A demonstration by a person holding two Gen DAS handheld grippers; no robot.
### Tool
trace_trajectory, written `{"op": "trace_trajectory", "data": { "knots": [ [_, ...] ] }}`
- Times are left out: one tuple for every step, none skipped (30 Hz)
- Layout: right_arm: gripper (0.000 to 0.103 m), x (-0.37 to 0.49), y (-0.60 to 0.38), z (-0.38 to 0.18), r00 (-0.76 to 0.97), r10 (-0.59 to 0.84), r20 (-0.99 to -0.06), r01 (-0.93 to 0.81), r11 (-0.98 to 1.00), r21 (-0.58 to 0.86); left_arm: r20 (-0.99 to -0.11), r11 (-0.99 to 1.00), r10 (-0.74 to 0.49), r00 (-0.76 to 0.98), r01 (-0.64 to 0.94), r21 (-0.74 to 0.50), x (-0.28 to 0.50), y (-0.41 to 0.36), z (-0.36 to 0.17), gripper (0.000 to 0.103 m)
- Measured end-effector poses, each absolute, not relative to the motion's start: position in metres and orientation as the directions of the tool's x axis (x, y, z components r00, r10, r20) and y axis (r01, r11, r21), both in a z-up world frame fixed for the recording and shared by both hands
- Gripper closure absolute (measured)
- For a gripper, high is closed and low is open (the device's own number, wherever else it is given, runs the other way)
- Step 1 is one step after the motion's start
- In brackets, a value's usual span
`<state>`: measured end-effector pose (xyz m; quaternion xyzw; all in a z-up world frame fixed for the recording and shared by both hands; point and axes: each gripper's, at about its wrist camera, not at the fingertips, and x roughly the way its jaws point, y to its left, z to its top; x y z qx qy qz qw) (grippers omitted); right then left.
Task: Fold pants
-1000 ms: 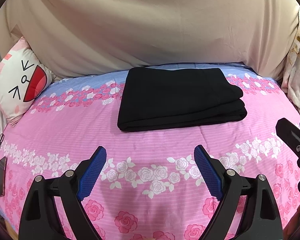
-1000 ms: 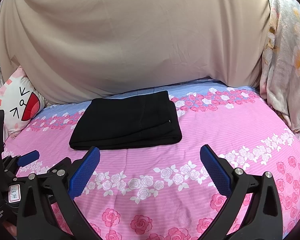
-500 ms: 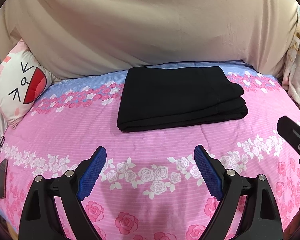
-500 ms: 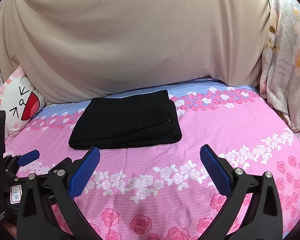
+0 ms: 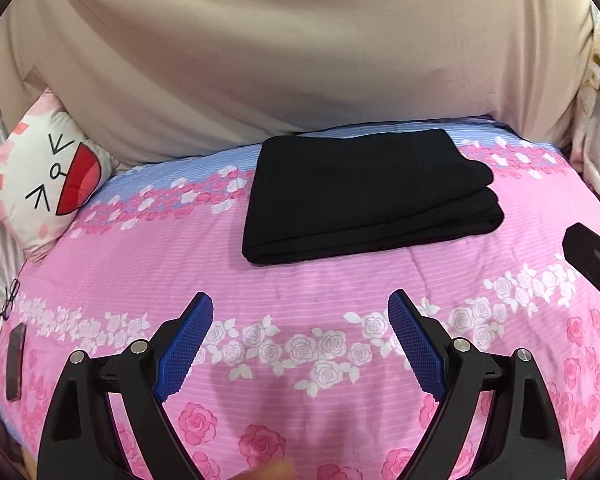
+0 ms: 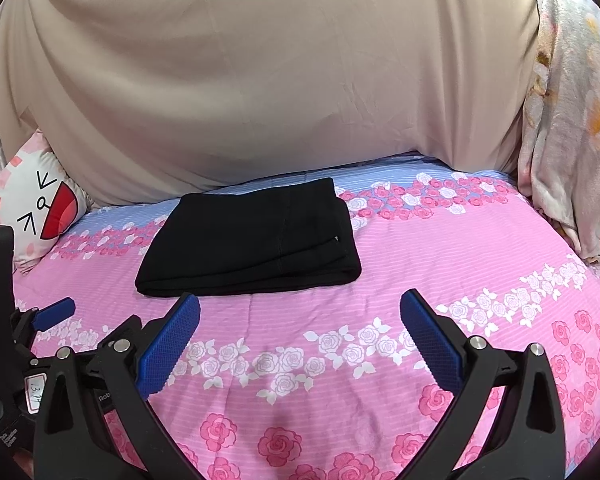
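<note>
Pink floral bedsheet [image 5: 300,280]; beige drape [image 5: 284,52] behind; cat pillow [image 5: 48,176] at left.

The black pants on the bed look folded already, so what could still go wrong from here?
1. The black pants lie stacked in loose layers; a nudge could slide the top layer askew.
2. Both the left hand-held gripper and the right hand-held gripper are open just short of the near edge; moving forward might snag it.

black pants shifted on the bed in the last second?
No. The folded black pants lie in the same place against the flower bands of the pink bedspread and the cat pillow.
</note>
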<state>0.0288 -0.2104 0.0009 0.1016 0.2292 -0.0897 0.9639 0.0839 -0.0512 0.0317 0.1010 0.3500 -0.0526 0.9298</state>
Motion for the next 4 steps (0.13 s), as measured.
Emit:
{"op": "trace_trajectory", "data": {
  "knots": [
    [0.005,0.0286,-0.2108,0.0007,0.878,-0.127,-0.461,0.219,0.964,0.153,-0.662,0.974,-0.032,0.749,0.171,0.147,0.083,-0.0508,0.0322,0.016],
    [0.005,0.0279,-0.2111,0.0,0.878,-0.128,-0.462,0.221,0.963,0.152,-0.665,0.974,-0.042,0.746,0.179,0.138,0.0817,-0.0497,0.0325,0.016],
    [0.005,0.0274,-0.2114,-0.001,0.876,-0.13,-0.464,0.223,0.963,0.153,-0.667,0.974,-0.049,0.743,0.184,0.134,0.0809,-0.0496,0.0324,0.016],
    [0.005,0.0285,-0.2126,-0.0012,0.876,-0.126,-0.466,0.222,0.963,0.155,-0.67,0.974,-0.049,0.74,0.184,0.132,0.0804,-0.0495,0.0321,0.016]
  ]
}}
